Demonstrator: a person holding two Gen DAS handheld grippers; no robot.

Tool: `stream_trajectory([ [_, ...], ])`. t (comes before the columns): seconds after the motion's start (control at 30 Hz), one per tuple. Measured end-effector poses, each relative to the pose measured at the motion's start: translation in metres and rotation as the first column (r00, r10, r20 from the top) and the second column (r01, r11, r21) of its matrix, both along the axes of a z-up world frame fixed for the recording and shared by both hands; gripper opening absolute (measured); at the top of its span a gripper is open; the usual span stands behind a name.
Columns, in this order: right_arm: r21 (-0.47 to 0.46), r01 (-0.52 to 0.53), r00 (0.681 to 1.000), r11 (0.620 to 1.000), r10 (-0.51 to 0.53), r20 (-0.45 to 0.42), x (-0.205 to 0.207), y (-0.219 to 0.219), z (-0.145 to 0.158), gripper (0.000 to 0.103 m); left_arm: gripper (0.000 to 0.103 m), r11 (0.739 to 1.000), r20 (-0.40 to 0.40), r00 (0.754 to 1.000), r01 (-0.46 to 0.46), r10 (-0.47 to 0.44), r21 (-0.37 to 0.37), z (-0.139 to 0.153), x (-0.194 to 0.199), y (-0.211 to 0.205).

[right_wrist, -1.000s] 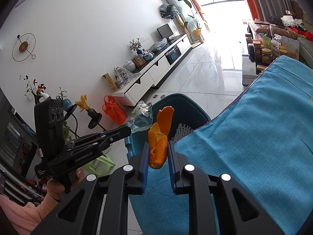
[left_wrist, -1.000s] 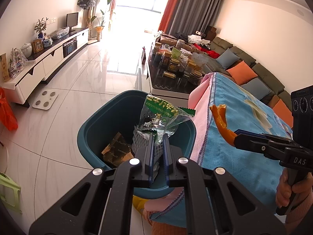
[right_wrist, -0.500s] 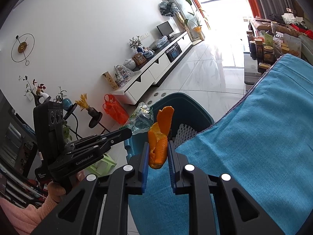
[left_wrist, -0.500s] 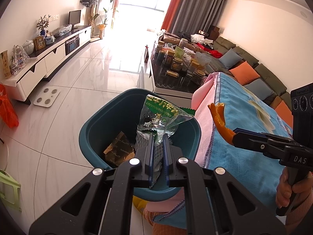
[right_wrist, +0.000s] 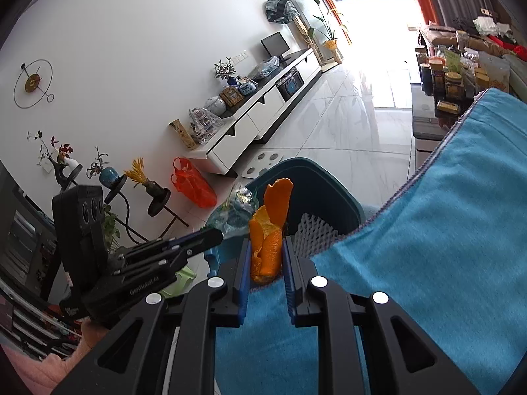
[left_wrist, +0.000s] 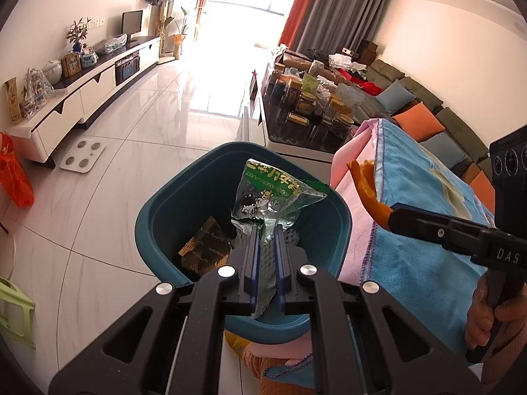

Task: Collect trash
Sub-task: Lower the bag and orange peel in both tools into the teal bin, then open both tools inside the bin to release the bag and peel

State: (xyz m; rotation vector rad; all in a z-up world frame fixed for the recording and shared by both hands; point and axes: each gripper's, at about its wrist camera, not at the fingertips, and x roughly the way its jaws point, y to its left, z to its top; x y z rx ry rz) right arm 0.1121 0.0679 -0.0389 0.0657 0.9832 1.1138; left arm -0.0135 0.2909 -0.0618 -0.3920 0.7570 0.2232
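My left gripper (left_wrist: 266, 230) is shut on a crumpled green-and-clear snack wrapper (left_wrist: 273, 194) and holds it over the teal trash bin (left_wrist: 158, 210). The bin holds a brown wrapper (left_wrist: 204, 250) and white foam netting (right_wrist: 313, 233). My right gripper (right_wrist: 266, 247) is shut on an orange peel (right_wrist: 268, 230), over the edge of the blue cloth (right_wrist: 444, 230) beside the bin (right_wrist: 329, 181). The peel (left_wrist: 367, 191) and right gripper (left_wrist: 392, 217) also show in the left wrist view, the left gripper (right_wrist: 217, 233) and wrapper (right_wrist: 237, 210) in the right wrist view.
A blue cloth over pink cloth (left_wrist: 428, 247) covers the table right of the bin. A dark table with jars (left_wrist: 309, 112) stands behind. A white TV cabinet (left_wrist: 82, 92), a scale (left_wrist: 84, 156) and an orange bag (left_wrist: 14, 174) are at the left. A green stool (left_wrist: 13, 312) is near.
The left gripper with the wrapper has moved a little forward over the bin. The right gripper with the peel has shifted slightly toward the bin's edge.
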Motion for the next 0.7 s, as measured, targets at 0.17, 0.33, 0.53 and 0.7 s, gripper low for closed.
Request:
stream_trajectory([
  [0.17,-0.024,0.001,1.0,1.0,-0.001,-0.027,0.007,0.014,-0.008,0.017,0.009,1.0,-0.013,1.0,-0.011,0.011,-0.006,-0.006,0.007,0.002],
  [0.33,-0.062,0.004,0.999,0.998,-0.006,-0.041,0.014,0.031,-0.015,0.017,0.009,1.0,-0.029,0.999,-0.026,0.026,-0.011,-0.013,0.015,0.004],
  [0.53,-0.11,0.016,0.998,0.994,-0.023,-0.064,0.022,0.047,-0.022,0.019,0.009,0.999,-0.047,0.998,-0.036,0.034,-0.03,-0.023,0.025,0.007],
  [0.7,-0.114,0.02,0.997,0.993,-0.029,-0.074,0.024,0.05,-0.022,0.021,0.012,0.998,-0.057,0.997,-0.045,0.043,-0.047,-0.03,0.031,0.01],
])
